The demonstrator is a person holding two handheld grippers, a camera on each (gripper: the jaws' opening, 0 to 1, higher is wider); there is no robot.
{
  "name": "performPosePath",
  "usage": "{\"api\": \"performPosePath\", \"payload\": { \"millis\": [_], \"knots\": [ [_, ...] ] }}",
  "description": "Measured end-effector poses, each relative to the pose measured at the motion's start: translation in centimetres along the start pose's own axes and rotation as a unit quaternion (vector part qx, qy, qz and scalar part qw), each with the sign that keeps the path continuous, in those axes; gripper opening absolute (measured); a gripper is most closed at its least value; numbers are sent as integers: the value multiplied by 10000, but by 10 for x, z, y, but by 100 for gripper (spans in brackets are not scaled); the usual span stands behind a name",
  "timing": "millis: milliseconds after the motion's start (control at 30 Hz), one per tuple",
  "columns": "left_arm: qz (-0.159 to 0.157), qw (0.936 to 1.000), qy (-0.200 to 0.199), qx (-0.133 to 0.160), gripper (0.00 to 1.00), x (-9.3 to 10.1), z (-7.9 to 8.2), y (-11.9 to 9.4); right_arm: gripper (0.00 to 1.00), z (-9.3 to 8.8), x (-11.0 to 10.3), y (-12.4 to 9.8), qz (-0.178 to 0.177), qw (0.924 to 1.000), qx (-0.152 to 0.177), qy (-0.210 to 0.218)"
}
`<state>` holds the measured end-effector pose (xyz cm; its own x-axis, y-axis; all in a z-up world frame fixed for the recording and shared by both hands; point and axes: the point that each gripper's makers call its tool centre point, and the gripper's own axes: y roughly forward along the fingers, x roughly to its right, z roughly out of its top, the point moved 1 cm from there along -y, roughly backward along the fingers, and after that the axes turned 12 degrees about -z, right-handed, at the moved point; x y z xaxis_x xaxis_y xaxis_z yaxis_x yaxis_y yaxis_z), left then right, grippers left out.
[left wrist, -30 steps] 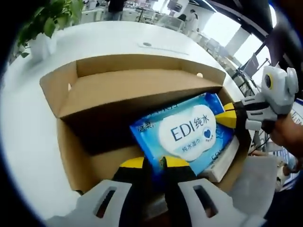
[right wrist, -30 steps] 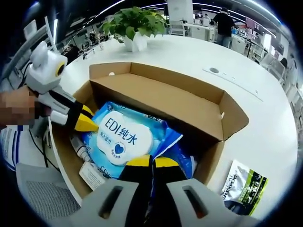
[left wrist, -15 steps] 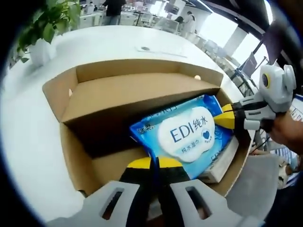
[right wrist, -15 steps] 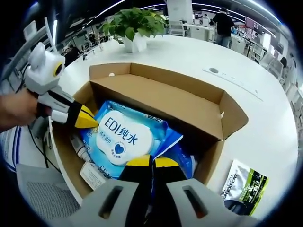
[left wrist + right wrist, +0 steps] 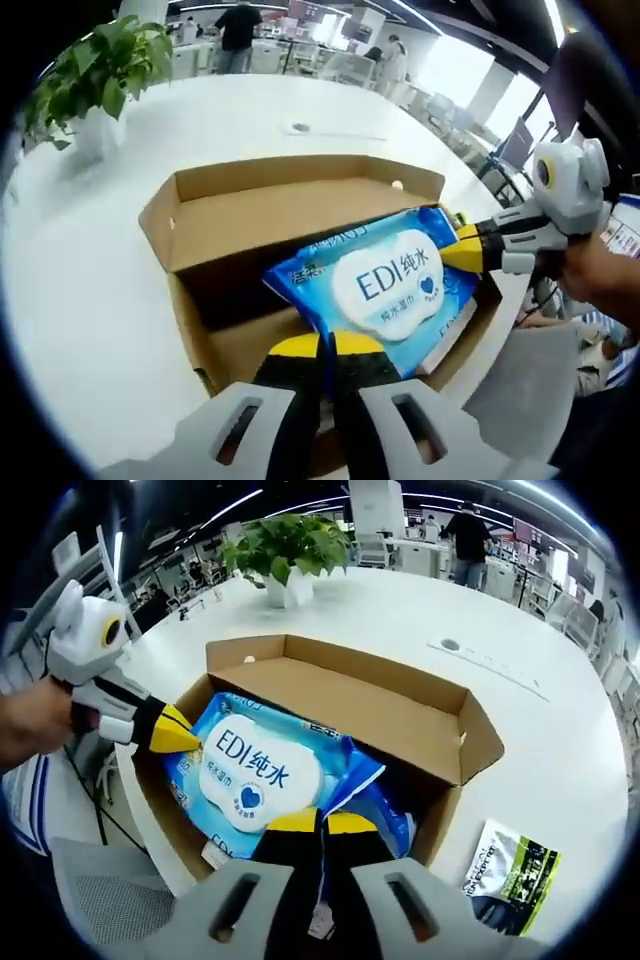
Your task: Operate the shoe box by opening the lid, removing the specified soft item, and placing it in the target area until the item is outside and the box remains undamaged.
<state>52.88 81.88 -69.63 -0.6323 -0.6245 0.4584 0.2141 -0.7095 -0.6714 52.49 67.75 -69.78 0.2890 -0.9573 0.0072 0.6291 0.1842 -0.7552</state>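
An open brown cardboard shoe box (image 5: 280, 212) (image 5: 372, 712) rests on a white table, its flap folded inward. A blue wet-wipes pack (image 5: 385, 285) (image 5: 252, 772) with a white "EDI" label hangs above the box opening, held at both ends. My left gripper (image 5: 325, 346) is shut on the pack's near edge and enters the right gripper view from the left (image 5: 168, 732). My right gripper (image 5: 320, 823) is shut on the opposite edge and comes into the left gripper view from the right (image 5: 468, 250). A white item (image 5: 443, 345) lies in the box under the pack.
A potted plant (image 5: 95, 70) (image 5: 285, 552) stands on the white table (image 5: 90, 290) beyond the box. A black and green packet (image 5: 510, 875) lies on the table right of the box. A grey chair (image 5: 105, 900) is beside the table edge. People stand in the far background.
Both grippers have risen with the blue pack between them. The box now looks smaller and lower, and the pack sits higher over its opening.
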Motion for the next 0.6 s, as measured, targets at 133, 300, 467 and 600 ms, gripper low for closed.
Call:
{"api": "performPosePath", "payload": {
  "millis": [133,300,467,600],
  "knots": [
    [-10,9999,126,42,0,6,4,-10,0,5,-3,-11,-13,10000,85,-7],
    [-13,9995,307,104,0,16,11,-23,0,11,-5,-26,-29,9998,215,35],
    [-61,9989,449,99,0,30,15,-28,0,10,-1,-40,-94,9995,277,87],
    [-122,9983,561,117,0,42,19,-28,0,9,5,-48,-162,9993,305,133]
  ]
}}
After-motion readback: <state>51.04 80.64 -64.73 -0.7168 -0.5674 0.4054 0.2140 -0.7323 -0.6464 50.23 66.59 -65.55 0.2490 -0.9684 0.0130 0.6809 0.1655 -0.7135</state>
